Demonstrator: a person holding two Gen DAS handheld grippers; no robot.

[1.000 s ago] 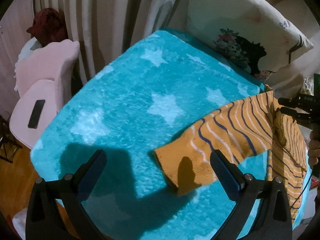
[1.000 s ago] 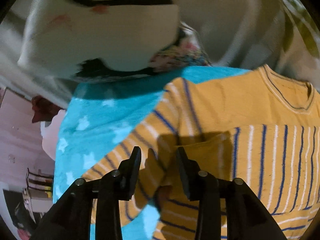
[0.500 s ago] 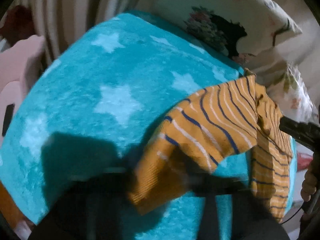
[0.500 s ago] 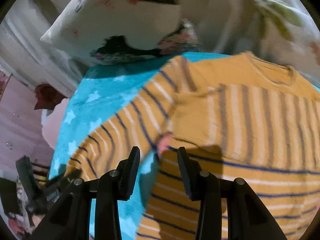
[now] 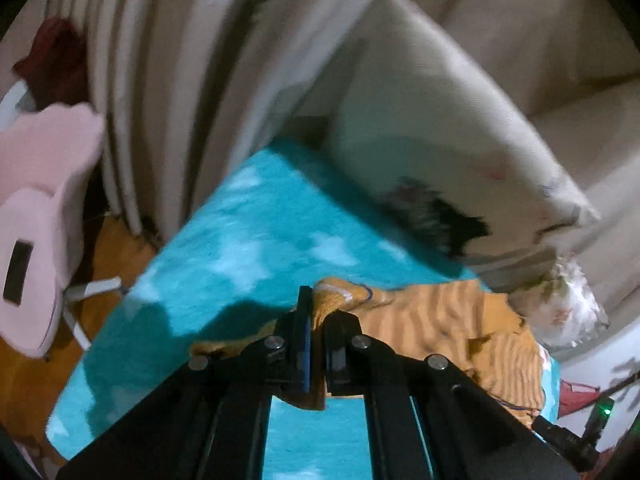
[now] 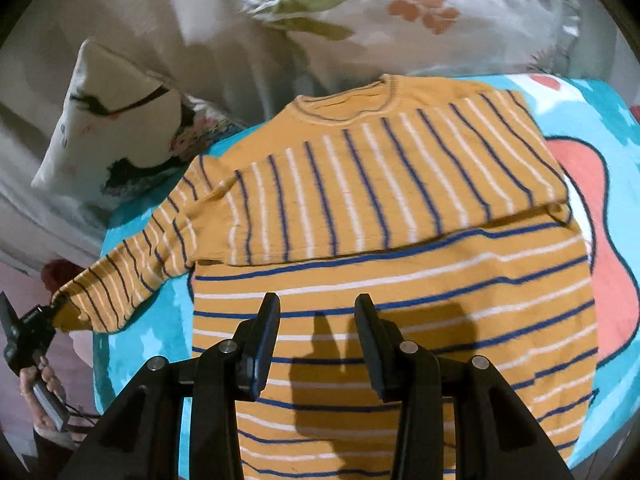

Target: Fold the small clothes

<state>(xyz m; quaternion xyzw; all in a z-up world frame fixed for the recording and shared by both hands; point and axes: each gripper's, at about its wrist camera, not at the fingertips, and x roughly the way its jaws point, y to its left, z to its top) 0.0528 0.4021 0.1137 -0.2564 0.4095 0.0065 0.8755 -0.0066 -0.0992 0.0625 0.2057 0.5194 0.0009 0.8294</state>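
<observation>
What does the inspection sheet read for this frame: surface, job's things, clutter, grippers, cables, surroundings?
Surface: turquoise star blanket.
Job's things: yellow striped sweater lying flat, one sleeve already folded across the chest, the other sleeve's cuff lifted.
Clutter: nothing seen.
Grippers: left gripper shut on the cuff; right gripper open above the sweater, holding nothing.
Cables: dark cable beside the hand holding the left gripper.
Surroundings: pillows, curtain, pink chair.

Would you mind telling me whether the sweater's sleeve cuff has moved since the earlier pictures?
Yes. The left gripper has shut on the sleeve cuff and lifted it off the turquoise blanket, where it lay flat a second ago.
</observation>
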